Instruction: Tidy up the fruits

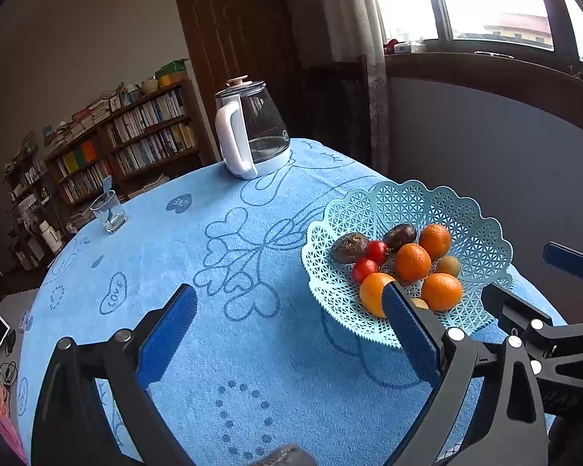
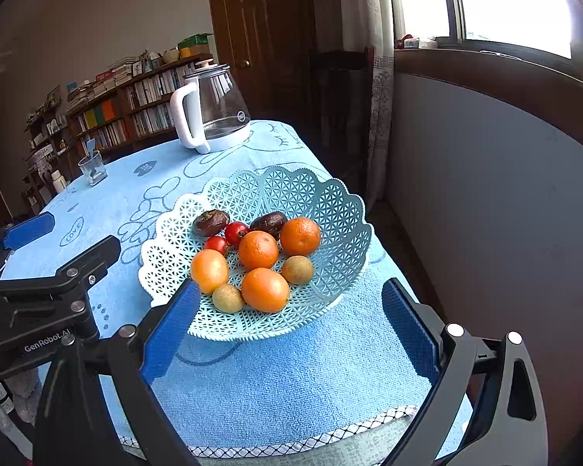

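Note:
A light blue lattice fruit basket (image 2: 330,209) (image 1: 482,233) stands on the blue tablecloth near the table's right edge. It holds several oranges (image 2: 265,289) (image 1: 412,261), two red tomatoes (image 2: 236,232) (image 1: 377,251), two dark brown fruits (image 2: 210,222) (image 1: 349,247) and two small yellow-brown fruits (image 2: 297,269) (image 1: 448,265). My left gripper (image 1: 289,320) is open and empty over the cloth, left of the basket. My right gripper (image 2: 291,310) is open and empty, just in front of the basket's near rim.
A glass kettle with a white handle (image 1: 248,128) (image 2: 210,108) stands at the far end of the table. A drinking glass (image 1: 109,209) (image 2: 92,169) stands at the far left. Bookshelves line the back wall. The table's front edge (image 2: 291,442) is close below.

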A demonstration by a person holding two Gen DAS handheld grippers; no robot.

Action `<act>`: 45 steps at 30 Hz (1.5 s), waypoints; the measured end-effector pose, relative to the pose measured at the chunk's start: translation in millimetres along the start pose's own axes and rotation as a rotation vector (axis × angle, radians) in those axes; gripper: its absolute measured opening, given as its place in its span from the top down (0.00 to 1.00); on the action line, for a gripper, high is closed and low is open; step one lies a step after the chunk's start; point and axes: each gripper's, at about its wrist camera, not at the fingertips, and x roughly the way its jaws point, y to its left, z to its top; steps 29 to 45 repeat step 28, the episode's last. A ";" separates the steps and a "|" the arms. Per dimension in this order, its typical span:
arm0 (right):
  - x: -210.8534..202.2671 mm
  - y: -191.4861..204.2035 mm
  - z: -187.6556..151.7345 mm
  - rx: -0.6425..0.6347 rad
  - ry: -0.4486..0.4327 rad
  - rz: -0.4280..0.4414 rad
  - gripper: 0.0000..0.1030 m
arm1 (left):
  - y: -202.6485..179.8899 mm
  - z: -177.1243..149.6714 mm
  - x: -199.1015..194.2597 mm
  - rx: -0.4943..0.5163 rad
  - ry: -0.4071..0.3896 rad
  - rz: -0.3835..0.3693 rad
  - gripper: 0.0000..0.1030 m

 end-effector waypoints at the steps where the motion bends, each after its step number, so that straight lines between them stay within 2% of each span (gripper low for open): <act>1: -0.4 -0.2 0.2 -0.001 0.000 -0.001 0.07 | -0.1 0.0 0.0 0.001 0.000 -0.001 0.08; 18: 0.3 0.0 -0.4 -0.003 0.001 -0.003 0.07 | -2.1 -1.7 0.2 0.009 -0.010 0.002 0.08; 28: 3.5 1.9 -3.1 -0.002 0.005 0.000 0.07 | 7.1 -5.2 2.6 -0.027 0.020 0.010 0.08; 45: 3.5 1.9 -3.1 -0.002 0.005 0.000 0.07 | 7.1 -5.2 2.6 -0.027 0.020 0.010 0.08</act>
